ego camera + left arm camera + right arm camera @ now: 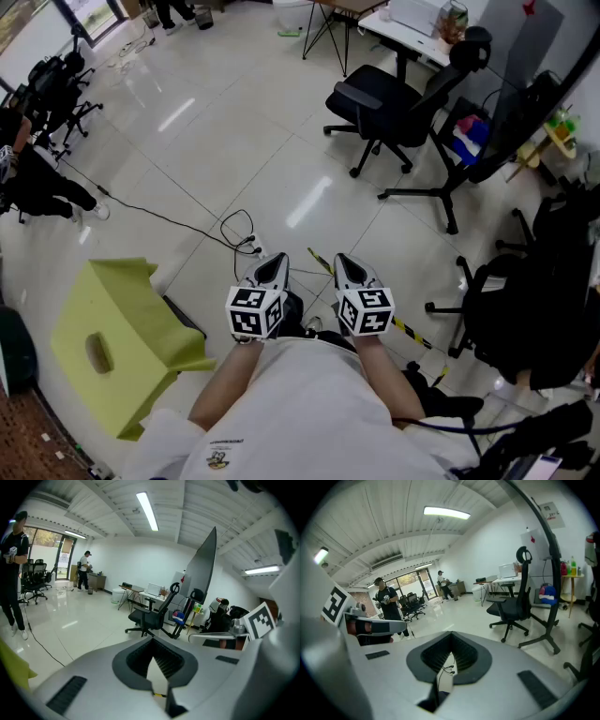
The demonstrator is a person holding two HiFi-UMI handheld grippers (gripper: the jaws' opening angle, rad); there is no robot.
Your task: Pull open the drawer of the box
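A yellow-green box (122,337) stands on the floor at the lower left of the head view, with an oval slot (97,352) in its near face. No drawer front can be made out on it. My left gripper (272,261) and right gripper (345,261) are side by side close to the person's chest, pointing forward over the floor, well right of the box. In the left gripper view the left gripper (152,641) is shut with nothing between its jaws. The right gripper (451,637) also has its jaws together and is empty.
A black office chair (394,103) stands ahead and another black chair (525,319) is at the right. A cable (239,230) and yellow-black tape (323,265) lie on the tiled floor. A person in black (37,183) is at the far left. A desk (412,19) is at the back.
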